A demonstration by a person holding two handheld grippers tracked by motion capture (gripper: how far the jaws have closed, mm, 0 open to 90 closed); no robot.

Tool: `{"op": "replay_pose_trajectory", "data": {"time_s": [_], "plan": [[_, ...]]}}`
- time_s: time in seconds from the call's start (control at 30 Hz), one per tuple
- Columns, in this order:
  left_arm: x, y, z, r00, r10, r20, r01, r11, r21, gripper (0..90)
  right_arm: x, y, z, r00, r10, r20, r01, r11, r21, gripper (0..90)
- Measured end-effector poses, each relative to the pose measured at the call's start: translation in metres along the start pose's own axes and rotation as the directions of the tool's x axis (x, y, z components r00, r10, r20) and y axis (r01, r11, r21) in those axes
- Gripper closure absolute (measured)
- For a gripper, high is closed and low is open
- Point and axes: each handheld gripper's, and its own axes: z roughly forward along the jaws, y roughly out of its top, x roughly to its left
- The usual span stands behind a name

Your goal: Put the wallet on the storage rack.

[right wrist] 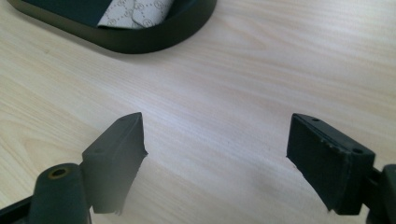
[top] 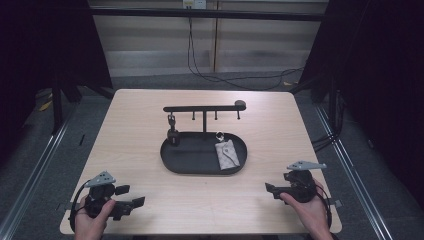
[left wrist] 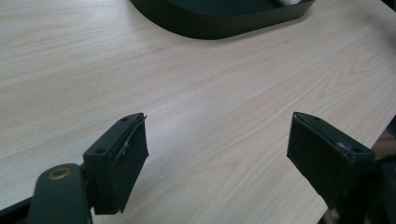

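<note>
1. On the pale wooden table [top: 135, 125], a black oval tray [top: 172, 162] sits at the middle, with a black T-shaped hanger stand [top: 204, 108] rising from its far side.
2. In the tray's right half lies a grey patterned pouch [top: 227, 156], flat, with a small ring at its far end.
3. Near the table's front left corner, the left gripper [left wrist: 217, 149] hovers with jaws spread wide over bare wood, well apart from the tray.
4. Near the front right corner, the right gripper [right wrist: 217, 149] is likewise spread, holding nothing, with the pouch beyond it.
5. A small dark keyring item [top: 172, 134] hangs from the stand's left end down to the tray.
</note>
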Motion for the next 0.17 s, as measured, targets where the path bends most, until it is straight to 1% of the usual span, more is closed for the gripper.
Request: {"op": "replay_pose_trajectory", "data": {"time_s": [0.07,0.1,0.13,0.17], "plan": [[0.0000,0.0001,-0.0005,1.0000,-0.002,0.003,0.002,1.0000,-0.005,20.1,-0.0034,-0.0060,0.0005,0.9999,0.011,0.007,-0.011,1.000,-0.005,19.0],[0.0001,0.0001,-0.0010,1.0000,-0.002,0.005,0.002,1.0000,-0.006,20.1,-0.0056,-0.0089,0.0010,0.9997,0.025,0.006,-0.025,1.000,-0.006,19.0],[0.0005,0.0003,-0.0012,1.0000,-0.001,0.004,0.001,1.0000,-0.007,20.0,-0.0078,-0.0113,0.0016,0.9993,0.039,0.002,-0.039,0.999,-0.001,19.0],[0.0007,0.0003,-0.0010,1.0000,-0.003,0.004,0.003,1.0000,-0.007,20.0,-0.0098,-0.0128,0.0024,0.9991,0.041,0.004,-0.041,0.999,0.007,19.2]]}}
